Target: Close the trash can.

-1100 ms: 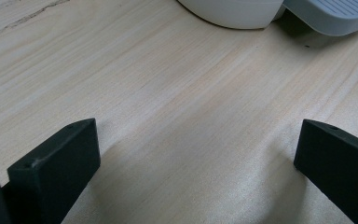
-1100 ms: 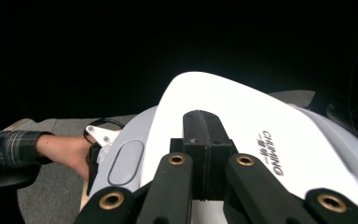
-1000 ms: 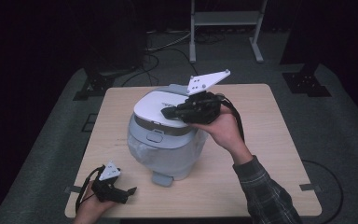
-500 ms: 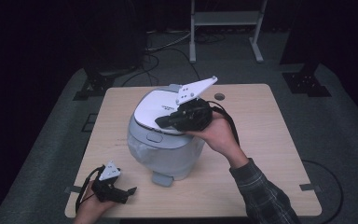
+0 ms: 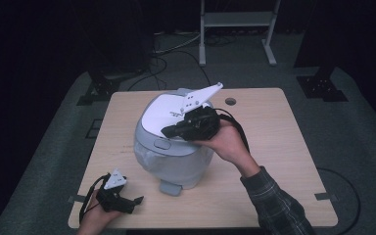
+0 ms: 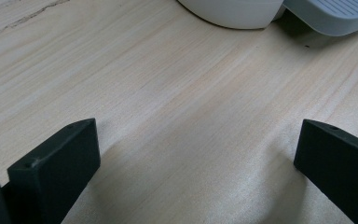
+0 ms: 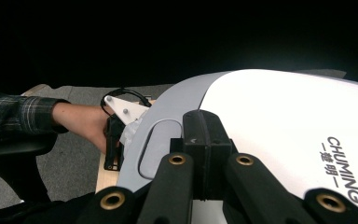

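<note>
While my right gripper (image 5: 169, 131), jaws closed and empty, rests on the cooker (image 5: 171, 147) lid by its latch, lid still shut; left gripper (image 5: 136, 201) idles open on the table (image 5: 274, 147).

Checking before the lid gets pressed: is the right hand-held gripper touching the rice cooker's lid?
Touching. In the right gripper view the shut tips of the right hand-held gripper rest on the lid beside its grey release button.

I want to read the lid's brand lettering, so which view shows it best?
The right gripper view: the lettering is large and legible there. The high view shows it as a tiny dark mark; the left gripper view catches just the cooker's base.
</note>
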Demonstrator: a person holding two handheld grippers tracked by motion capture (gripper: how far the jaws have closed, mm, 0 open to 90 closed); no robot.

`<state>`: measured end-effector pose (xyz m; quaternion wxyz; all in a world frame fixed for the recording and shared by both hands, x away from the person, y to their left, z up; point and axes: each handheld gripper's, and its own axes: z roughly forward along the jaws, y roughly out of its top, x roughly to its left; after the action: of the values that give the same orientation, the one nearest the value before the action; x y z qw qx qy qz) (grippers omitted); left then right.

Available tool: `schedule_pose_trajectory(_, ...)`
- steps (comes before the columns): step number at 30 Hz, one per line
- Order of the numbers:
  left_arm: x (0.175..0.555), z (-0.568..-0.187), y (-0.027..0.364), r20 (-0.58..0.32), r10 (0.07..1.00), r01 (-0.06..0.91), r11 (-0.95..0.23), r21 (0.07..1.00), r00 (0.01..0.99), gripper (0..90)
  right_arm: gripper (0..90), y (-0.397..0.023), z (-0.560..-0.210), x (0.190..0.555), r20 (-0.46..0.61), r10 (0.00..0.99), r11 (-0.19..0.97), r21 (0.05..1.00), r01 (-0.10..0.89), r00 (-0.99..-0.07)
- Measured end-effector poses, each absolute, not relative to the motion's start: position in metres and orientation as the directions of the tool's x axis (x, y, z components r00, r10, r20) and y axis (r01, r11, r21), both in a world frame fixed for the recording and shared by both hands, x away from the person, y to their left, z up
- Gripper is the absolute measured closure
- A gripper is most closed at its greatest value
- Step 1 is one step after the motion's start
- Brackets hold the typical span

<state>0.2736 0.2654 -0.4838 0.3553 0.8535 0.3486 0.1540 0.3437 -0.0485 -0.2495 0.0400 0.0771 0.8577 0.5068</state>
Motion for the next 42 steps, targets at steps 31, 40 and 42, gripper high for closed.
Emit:
schedule_pose_trajectory(31, 0.274, -0.484, 0.265, 0.015, 0.704, 0.486, -0.505, 0.714, 0.71, 0.0, 44.5, -0.115, -0.249, 0.347, -0.004, 0.409, 0.349, 0.924, 0.152, -0.913)
schedule_pose_trajectory(40, 0.273, -0.484, 0.266, 0.015, 0.708, 0.488, -0.503, 0.713, 0.706, 0.0, 41.6, -0.141, -0.253, 0.338, -0.011, 0.447, 0.33, 0.931, 0.154, -0.894)
schedule_pose_trajectory(42, 0.272, -0.484, 0.266, 0.016, 0.708, 0.488, -0.503, 0.714, 0.706, 0.0, 40.3, -0.148, -0.254, 0.336, -0.014, 0.454, 0.326, 0.933, 0.151, -0.891)
